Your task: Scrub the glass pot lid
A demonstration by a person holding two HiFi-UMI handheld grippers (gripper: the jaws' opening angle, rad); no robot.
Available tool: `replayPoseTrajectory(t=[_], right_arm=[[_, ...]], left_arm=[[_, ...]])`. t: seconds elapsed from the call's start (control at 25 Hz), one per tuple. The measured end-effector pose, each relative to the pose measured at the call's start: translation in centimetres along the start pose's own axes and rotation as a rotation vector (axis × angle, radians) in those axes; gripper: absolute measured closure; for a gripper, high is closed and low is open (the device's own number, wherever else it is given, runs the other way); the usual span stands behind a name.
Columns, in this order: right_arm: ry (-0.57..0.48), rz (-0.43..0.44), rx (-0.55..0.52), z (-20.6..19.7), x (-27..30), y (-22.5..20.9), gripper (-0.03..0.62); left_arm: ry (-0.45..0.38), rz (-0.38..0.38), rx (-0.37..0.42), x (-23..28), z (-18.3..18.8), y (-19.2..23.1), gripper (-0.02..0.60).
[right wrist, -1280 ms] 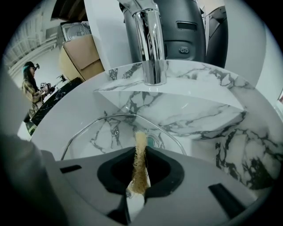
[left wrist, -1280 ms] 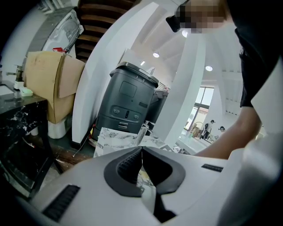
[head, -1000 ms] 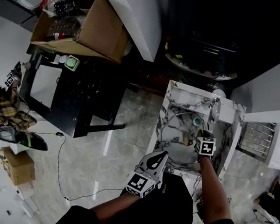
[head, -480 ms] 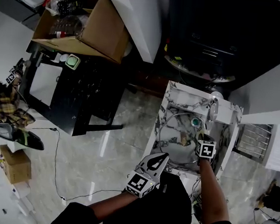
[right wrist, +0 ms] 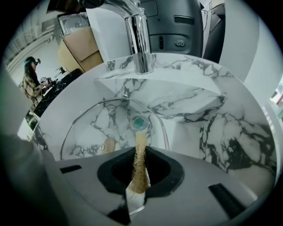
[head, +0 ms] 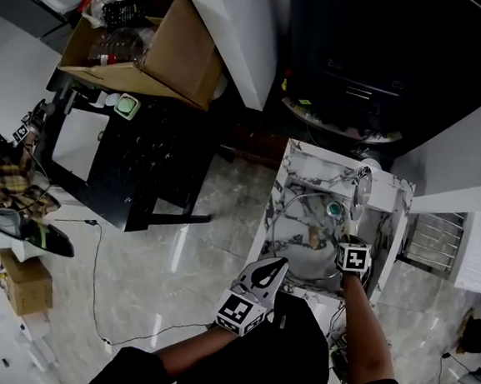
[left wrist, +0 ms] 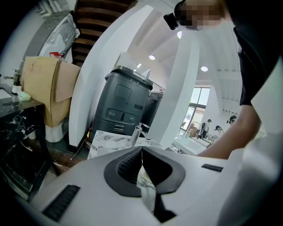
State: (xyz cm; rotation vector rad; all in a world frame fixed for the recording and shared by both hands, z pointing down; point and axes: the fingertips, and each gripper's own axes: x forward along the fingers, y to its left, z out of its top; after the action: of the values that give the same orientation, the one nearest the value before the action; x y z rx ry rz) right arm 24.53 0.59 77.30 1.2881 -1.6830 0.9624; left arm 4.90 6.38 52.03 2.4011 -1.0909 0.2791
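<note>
1. The right gripper [right wrist: 139,154] is clenched on a tan, fibrous scrubber [right wrist: 139,174]. The scrubber stands as a narrow strip between the two jaws and sticks out past their tips.
2. The scrubber's far end points down into the sink, toward the teal drain [right wrist: 139,123]. Whether it touches the glass there cannot be told.
3. The glass lid [right wrist: 110,126] lies in the sink's basin, just ahead of the right gripper. The marble veins show through it, and its tan knob [right wrist: 108,145] sits near its middle.
4. The sink [right wrist: 212,132] is white marble with dark veins. A chrome tap [right wrist: 140,44] stands on its back ledge.
5. The left gripper [left wrist: 141,152] has its jaws pressed together with nothing between them. In the head view it is held off the sink's front left corner, apart from the lid.
6. A dark grey machine [left wrist: 124,106] stands behind the sink.
7. Further left on the pale floor is a black table [head: 134,161], with an open cardboard box [head: 153,45] at its far end.
8. A person in a plaid shirt [right wrist: 30,84] stands well away at the left.
</note>
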Motion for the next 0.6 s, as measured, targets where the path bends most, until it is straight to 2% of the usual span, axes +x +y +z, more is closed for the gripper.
replayPoseTrajectory(t=[0.6], right_arm=[[0.051,0.017,-0.055,-2.7,-1.0,0.8,0.537]], left_arm=[[0.010,-0.012,-0.001,-1.7,-1.1,-0.3,0.565]])
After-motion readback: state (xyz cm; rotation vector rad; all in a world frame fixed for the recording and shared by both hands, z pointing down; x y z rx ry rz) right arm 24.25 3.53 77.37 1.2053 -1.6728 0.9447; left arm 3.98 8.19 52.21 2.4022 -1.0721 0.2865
